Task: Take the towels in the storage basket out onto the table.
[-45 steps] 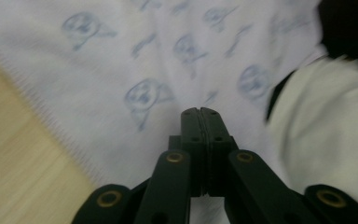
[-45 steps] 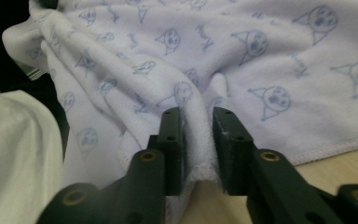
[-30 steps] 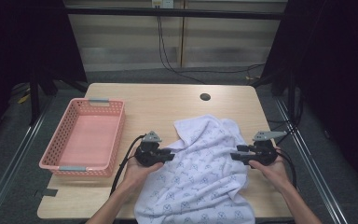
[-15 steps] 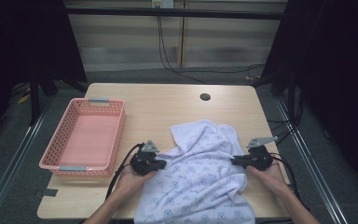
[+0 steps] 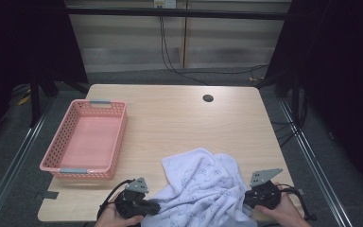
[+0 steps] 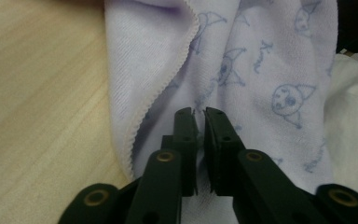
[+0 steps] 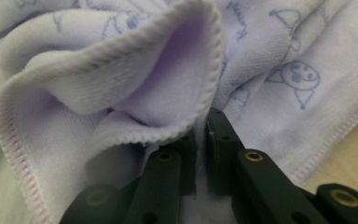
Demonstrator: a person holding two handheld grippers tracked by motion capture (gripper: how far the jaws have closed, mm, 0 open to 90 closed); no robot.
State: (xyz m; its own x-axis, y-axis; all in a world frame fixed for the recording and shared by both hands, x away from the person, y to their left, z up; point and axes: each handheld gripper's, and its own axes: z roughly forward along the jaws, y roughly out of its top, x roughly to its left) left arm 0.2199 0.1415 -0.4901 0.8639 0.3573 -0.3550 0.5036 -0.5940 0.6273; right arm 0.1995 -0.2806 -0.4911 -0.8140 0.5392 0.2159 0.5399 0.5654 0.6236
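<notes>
Lavender terry towel with blue cartoon prints (image 5: 203,189) lies bunched at the wooden table (image 5: 179,118)'s near edge, pinched on both sides by the left gripper (image 6: 199,122) and right gripper (image 7: 200,128), seemingly mid-fold, with lifting together likely next.

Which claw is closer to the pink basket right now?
Left. The left claw sits just below the pink basket near its front corner; the right claw is across the towel, by the table's right edge.
</notes>
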